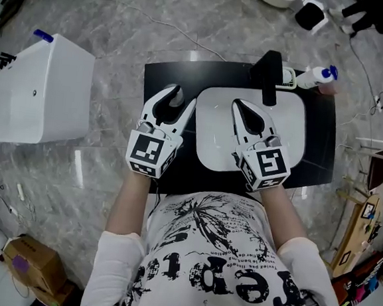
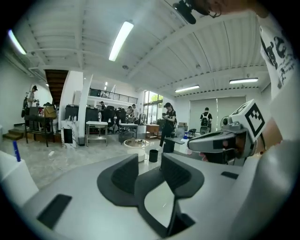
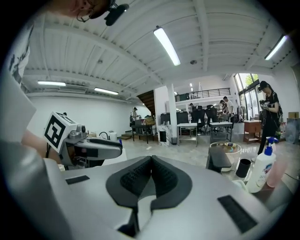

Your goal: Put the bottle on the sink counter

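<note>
Hovering by the white oval sink basin [image 1: 212, 141] in the head view, the left gripper [image 1: 174, 97] and right gripper [image 1: 247, 115] are carrying nothing. The white plastic bottle with a blue cap [image 1: 315, 77] is already resting on the black counter [image 1: 319, 140] behind the basin, which likely explains the free hands. In the left gripper view, the fingers are standing slightly apart and empty. In the right gripper view, the fingers are pressing together on nothing.

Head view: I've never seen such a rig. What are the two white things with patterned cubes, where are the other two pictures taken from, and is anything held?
No robot here: a person holds hand tongs in each hand, and the cubes are part of them. The head view looks down from a camera on the person's head. The left tongs and right tongs hover over a black counter with a white sink and a black faucet. A white bottle sits at the counter's far right edge. The other two pictures come from cameras riding on each tongs, looking along them. The left tongs are open and the right are shut; neither holds anything.
</note>
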Available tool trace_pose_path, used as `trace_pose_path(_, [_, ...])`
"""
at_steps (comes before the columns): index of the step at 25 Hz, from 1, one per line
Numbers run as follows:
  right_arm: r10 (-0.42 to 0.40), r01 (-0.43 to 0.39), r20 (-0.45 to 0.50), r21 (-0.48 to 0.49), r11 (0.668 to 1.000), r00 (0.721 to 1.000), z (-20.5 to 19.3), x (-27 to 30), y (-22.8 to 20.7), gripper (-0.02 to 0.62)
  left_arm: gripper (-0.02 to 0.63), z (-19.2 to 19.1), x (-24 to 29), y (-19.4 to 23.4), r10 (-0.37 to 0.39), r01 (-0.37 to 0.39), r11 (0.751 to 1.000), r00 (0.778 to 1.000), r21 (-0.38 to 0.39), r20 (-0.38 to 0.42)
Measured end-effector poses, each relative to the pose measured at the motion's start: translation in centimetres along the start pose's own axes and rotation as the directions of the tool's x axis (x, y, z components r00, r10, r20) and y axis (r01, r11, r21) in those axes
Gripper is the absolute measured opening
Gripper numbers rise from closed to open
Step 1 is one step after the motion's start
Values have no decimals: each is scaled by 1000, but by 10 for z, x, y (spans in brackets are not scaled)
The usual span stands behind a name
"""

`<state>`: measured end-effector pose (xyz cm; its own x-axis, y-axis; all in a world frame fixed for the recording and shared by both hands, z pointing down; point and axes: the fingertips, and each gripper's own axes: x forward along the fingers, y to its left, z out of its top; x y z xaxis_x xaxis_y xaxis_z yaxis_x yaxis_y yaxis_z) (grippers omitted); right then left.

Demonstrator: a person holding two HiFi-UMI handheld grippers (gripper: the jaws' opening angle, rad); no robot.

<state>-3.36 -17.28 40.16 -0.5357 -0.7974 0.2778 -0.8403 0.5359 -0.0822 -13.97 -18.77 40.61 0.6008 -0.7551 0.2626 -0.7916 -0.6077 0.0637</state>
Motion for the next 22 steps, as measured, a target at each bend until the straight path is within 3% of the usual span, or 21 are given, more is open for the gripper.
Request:
trace_pose_path(4, [38,-36,65,-33,999,997,28,-32,3,15,55,29,-23,-26,8,-7,1000,999,-22,48])
trace_pose_path(6, [42,-38,79,-53,998,996,38,-47,2,15,26,44,-33,-36,26,-25,1000,997,-16,73])
trace_pose_path(13, [80,-67,135,-98,993,988,73,-88,-4,15,14,87,-56,-75,39,-42,999,992,23,118])
trace_pose_path(17, [83,-60,178,-132,989,981,92,-106,-4,14,14,107,-74,-93,23,-37,996,987,86,160])
trace_pose_path(22, [52,-35,207,-87,996,977,96,-121,-9,14,14,111,-83,-113,-22,-4,989,985,149,173])
